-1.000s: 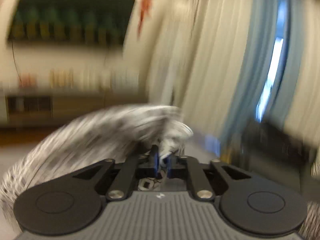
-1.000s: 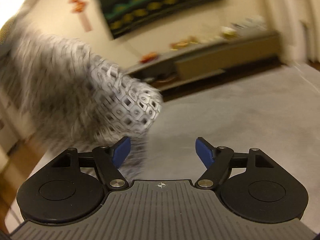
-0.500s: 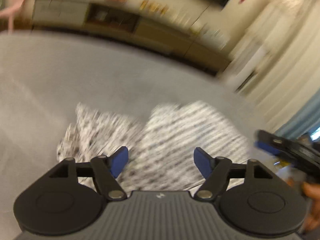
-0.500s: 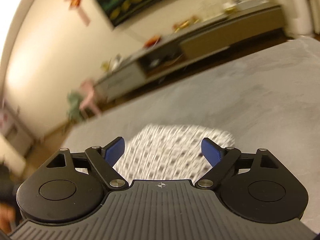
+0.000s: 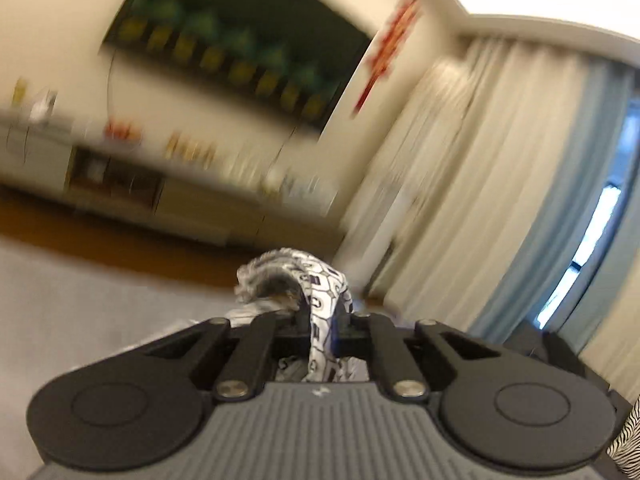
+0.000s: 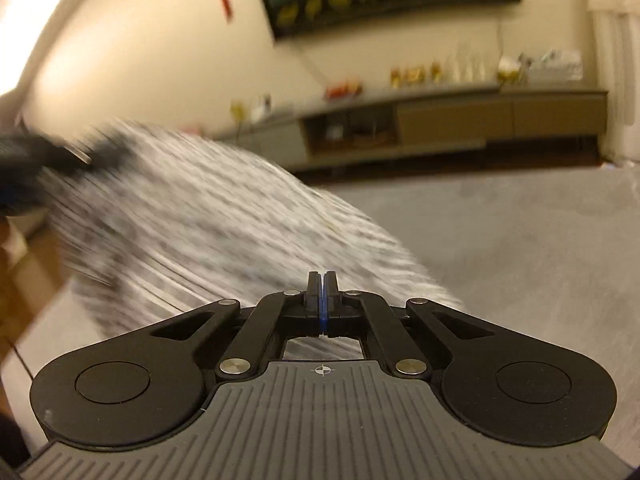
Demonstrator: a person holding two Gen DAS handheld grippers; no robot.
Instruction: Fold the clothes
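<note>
A white garment with a dark geometric print bunches up between the fingers of my left gripper. Its jaws are closing and the pads pinch a fold of the cloth. In the right wrist view the same garment hangs blurred, sloping from the left gripper at the upper left down to my right gripper. The right jaws are pressed together, with cloth running up to and beneath the fingertips. The pinch point itself is hidden.
A grey bed-like surface spreads under the garment. A long low sideboard with small items lines the far wall below a dark picture. Cream and blue curtains hang on the right. Striped cloth shows at the lower right edge.
Half a second ago both grippers stood open over the garment lying on the surface. Now both are closed and the left one has swung up with cloth in it.
</note>
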